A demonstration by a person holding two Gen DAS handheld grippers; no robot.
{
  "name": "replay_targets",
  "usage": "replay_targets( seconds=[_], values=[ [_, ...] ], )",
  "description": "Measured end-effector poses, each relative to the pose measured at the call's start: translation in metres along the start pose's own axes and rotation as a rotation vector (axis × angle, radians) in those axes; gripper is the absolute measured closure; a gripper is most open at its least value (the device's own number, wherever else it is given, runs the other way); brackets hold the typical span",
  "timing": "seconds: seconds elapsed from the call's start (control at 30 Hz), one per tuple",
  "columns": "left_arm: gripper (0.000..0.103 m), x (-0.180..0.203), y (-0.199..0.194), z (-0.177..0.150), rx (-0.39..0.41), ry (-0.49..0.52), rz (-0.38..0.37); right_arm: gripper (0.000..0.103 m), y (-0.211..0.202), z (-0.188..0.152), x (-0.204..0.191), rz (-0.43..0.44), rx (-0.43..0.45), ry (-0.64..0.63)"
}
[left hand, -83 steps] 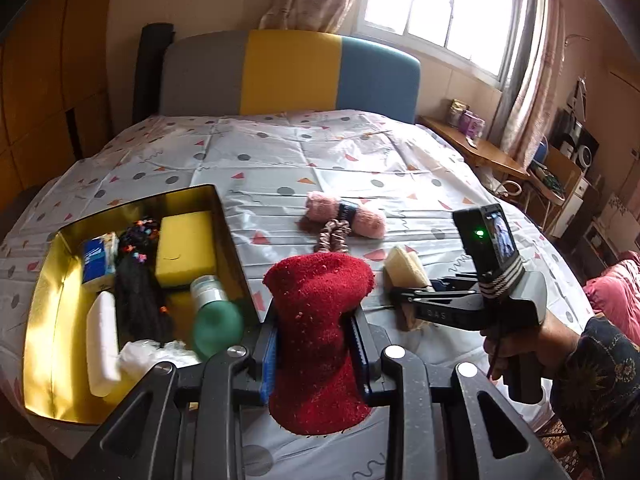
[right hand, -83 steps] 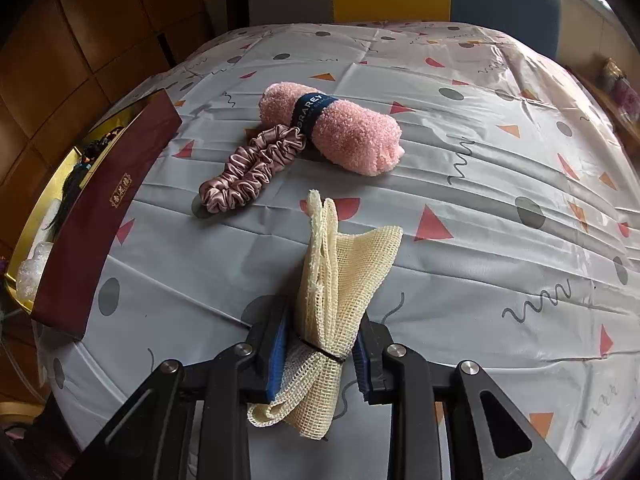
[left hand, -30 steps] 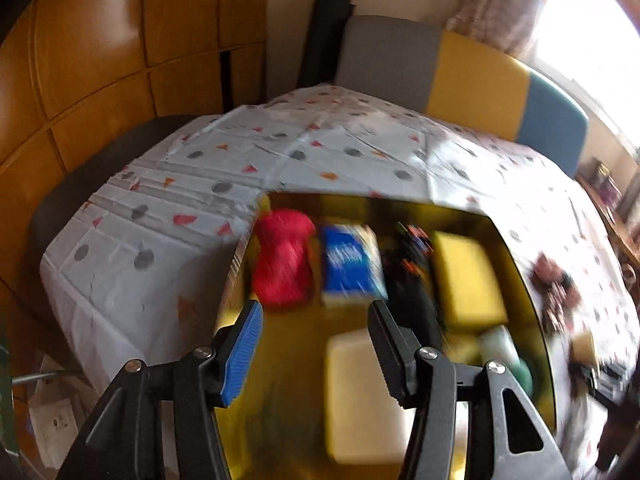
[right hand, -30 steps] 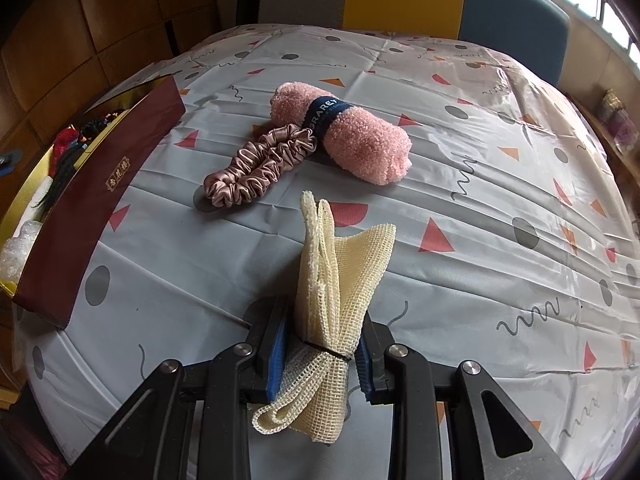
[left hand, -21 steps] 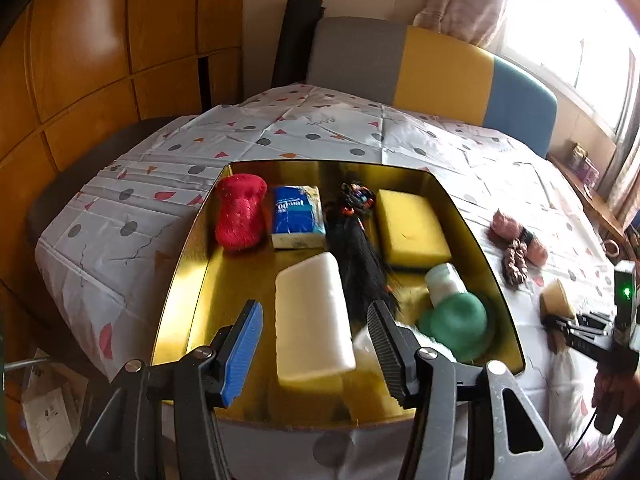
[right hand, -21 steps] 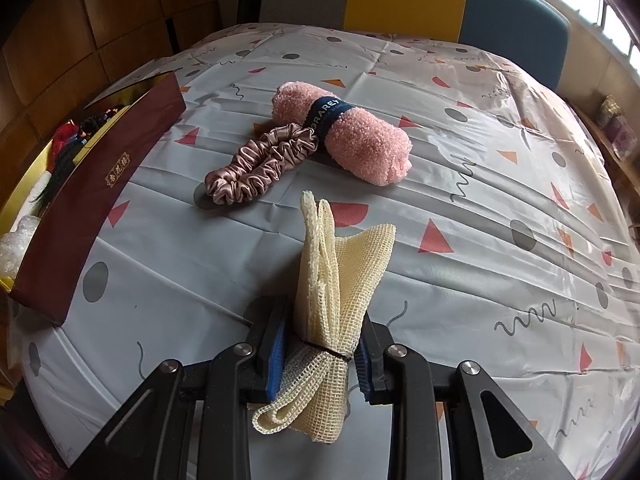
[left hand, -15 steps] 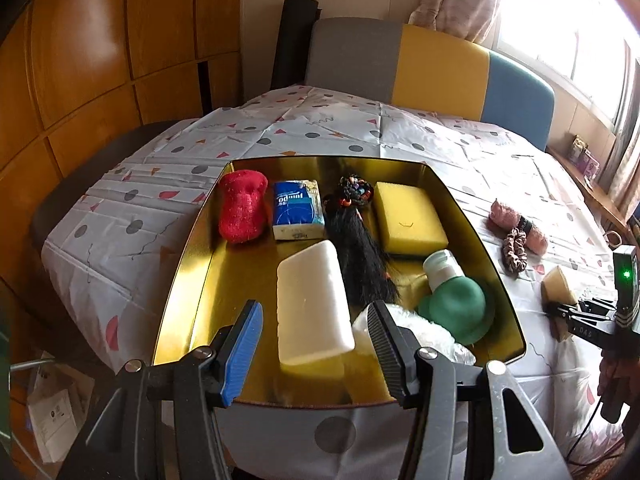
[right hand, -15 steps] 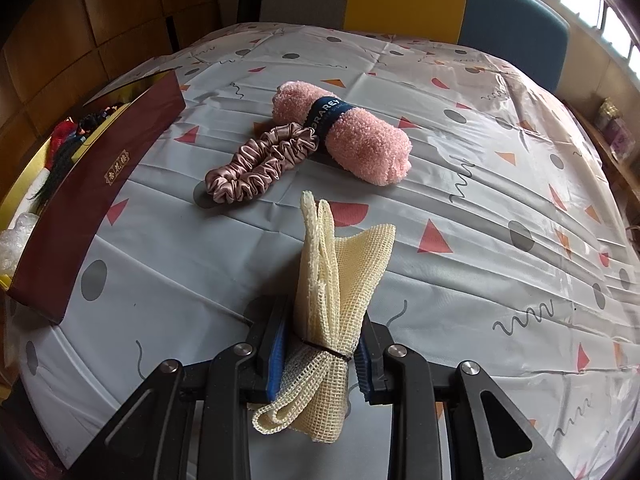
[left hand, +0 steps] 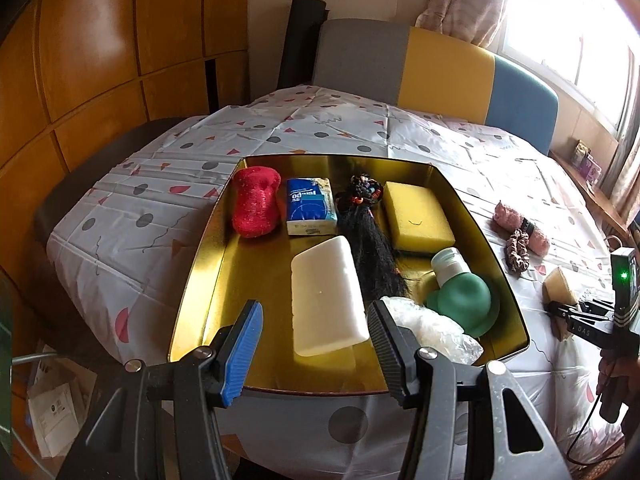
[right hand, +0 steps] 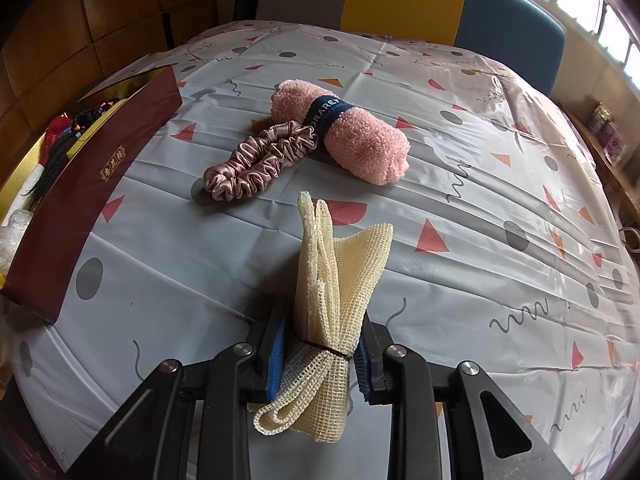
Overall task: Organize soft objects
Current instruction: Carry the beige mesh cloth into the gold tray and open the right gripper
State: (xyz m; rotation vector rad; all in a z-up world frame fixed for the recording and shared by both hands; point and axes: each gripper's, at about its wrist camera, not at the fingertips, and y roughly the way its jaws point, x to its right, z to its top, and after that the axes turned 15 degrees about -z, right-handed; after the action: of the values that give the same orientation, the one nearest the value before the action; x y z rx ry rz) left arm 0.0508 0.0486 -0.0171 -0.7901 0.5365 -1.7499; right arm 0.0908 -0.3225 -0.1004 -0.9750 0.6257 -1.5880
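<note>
The cream mesh cloth (right hand: 334, 280) is clenched upright in the right gripper (right hand: 320, 350), apparently for transfer to the gold tray (left hand: 200, 280). The left gripper (left hand: 314, 344) is held released and empty above the tray.

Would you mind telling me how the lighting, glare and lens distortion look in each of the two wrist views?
Left wrist view: the window at top right is blown out white, the gold tray mirrors its contents, and the bed bulges with fisheye curvature. Right wrist view: softer, even light, dark vignetted corners, and the mesh cloth looks sharp.
</note>
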Motion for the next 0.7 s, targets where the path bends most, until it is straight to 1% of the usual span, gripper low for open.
replay_targets(
  seconds=[0.03, 0.13, 0.17, 0.27, 0.37, 0.47, 0.53, 0.6, 0.7],
  values=[
    [0.048, -0.002, -0.001, 0.0, 0.002, -0.002, 0.0, 0.075, 0.0, 0.001, 0.0, -0.003, -0.005, 0.001],
    [0.048, -0.008, -0.004, 0.0, 0.007, -0.014, 0.004, 0.081, -0.004, 0.005, 0.0, -0.024, -0.032, 0.017],
    [0.048, -0.012, -0.005, 0.0, 0.01, -0.021, 0.003, 0.081, -0.009, 0.008, 0.0, -0.028, -0.029, 0.029],
    [0.048, -0.024, -0.01, 0.0, 0.031, -0.052, 0.01, 0.081, -0.034, 0.018, 0.001, 0.035, 0.017, 0.1],
    [0.048, -0.038, -0.017, 0.003, 0.054, -0.087, 0.023, 0.081, -0.066, 0.036, -0.011, 0.133, 0.08, 0.135],
    [0.048, -0.053, -0.024, 0.006, 0.076, -0.119, 0.042, 0.081, -0.098, 0.058, -0.05, 0.259, 0.136, 0.087],
    [0.048, -0.063, -0.028, 0.007, 0.088, -0.138, 0.061, 0.081, -0.11, 0.07, -0.081, 0.327, 0.15, 0.044],
    [0.048, -0.073, -0.031, 0.006, 0.095, -0.158, 0.076, 0.081, -0.119, 0.083, -0.121, 0.418, 0.143, 0.007],
    [0.048, -0.086, -0.035, 0.005, 0.1, -0.184, 0.094, 0.081, -0.123, 0.099, -0.18, 0.519, 0.112, -0.045]
  ],
)
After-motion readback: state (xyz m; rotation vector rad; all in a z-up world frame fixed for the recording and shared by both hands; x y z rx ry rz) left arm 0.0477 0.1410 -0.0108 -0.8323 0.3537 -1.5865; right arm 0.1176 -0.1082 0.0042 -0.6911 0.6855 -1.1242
